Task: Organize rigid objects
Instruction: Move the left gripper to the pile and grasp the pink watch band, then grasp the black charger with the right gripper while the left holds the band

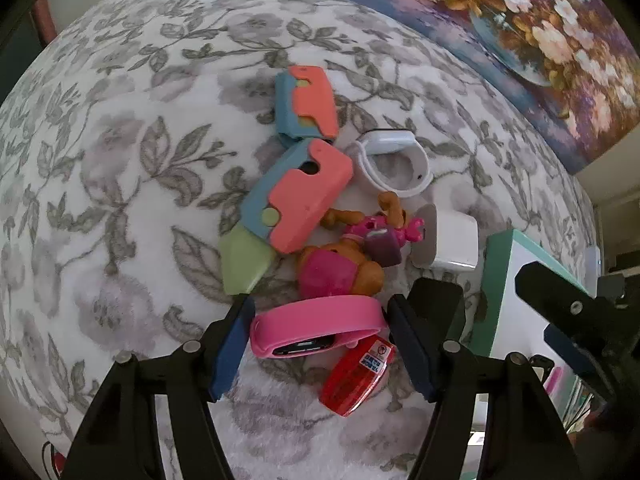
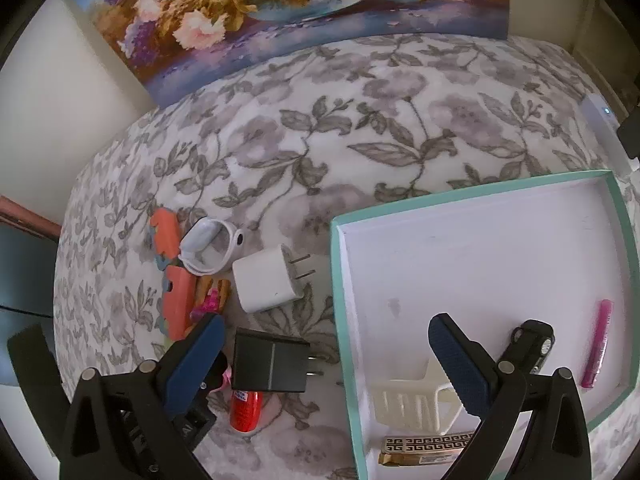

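Pink watch (image 1: 316, 330): lying on its side on the floral blanket (image 1: 120, 184), sitting between the two blue pads of the left gripper (image 1: 318, 346); whether the pads are touching the band cannot be told.
Left gripper: jaws standing apart, one on each side of the pink watch.
Red tube (image 1: 354, 378): lying just under the pink watch, slanting toward the camera.
Toy bear (image 1: 340, 268): brown with a pink outfit, lying just beyond the pink watch, touching the coral and blue case (image 1: 298, 192).
Second coral and blue case (image 1: 306, 102): lying farther back, close to the first one.
White watch (image 1: 394, 160): sitting beside the cases, its band forming a loop.
White charger (image 2: 266, 280): resting on the blanket with its prongs pointing toward the tray (image 2: 622, 216).
Black charger (image 2: 270, 366): lying nearer the camera, between the pile and the tray, prongs pointing toward the tray.
Right gripper (image 2: 336, 364): jaws spreading wide apart, holding nothing, one over the edge of the pile and one over the tray.
Tray: white inside with a teal rim, holding a cream holder (image 2: 412, 404), a patterned gold item (image 2: 424, 446), a small black object (image 2: 534, 340) and a pink stick (image 2: 598, 344).
Painting (image 2: 256, 12): flowers in a vase, standing at the far edge of the blanket.
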The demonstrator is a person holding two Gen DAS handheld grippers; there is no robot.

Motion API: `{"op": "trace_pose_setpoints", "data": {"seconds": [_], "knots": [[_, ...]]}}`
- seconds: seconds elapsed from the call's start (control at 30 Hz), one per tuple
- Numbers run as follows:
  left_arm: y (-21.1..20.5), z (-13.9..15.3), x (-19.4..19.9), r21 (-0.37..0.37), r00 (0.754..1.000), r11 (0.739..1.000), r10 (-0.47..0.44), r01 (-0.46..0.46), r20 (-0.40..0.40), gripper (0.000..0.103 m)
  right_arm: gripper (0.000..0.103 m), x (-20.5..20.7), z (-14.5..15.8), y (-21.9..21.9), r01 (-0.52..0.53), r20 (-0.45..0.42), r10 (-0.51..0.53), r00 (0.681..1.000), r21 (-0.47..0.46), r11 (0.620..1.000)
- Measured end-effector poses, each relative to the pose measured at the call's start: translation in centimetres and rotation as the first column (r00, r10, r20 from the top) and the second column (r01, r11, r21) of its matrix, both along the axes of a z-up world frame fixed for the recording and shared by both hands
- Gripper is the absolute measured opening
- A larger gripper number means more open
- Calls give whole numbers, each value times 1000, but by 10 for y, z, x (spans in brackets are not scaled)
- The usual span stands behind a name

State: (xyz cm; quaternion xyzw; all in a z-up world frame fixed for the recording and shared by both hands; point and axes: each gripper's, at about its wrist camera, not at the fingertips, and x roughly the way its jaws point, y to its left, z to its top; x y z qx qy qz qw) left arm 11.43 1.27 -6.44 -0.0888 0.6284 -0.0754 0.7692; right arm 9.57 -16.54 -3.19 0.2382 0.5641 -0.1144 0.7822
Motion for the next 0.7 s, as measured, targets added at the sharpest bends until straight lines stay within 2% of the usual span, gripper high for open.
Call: {"op": "trace_pose_setpoints", "data": {"seconds": [0.23, 0.33, 0.4, 0.53, 0.7], "knots": [[24, 17, 1, 30, 997, 996, 79, -79, 19, 70, 103, 5, -4, 15, -56, 24, 55, 998, 43, 998], [42, 23, 2, 26, 992, 992, 126, -126, 33, 70, 103, 5, -7, 20, -78, 54, 73, 996, 108, 991], [51, 26, 5, 27, 987, 987, 157, -158, 41, 70, 102, 6, -8, 26, -96, 76, 87, 993, 119, 988], [68, 29, 6, 1, 979, 979, 201, -202, 41, 70, 84, 7, -18, 34, -111, 54, 105, 993, 124, 986], [70, 33, 8, -12, 976, 977, 212, -211, 54, 70, 72, 6, -30, 41, -129, 22, 127, 992, 112, 985]]}}
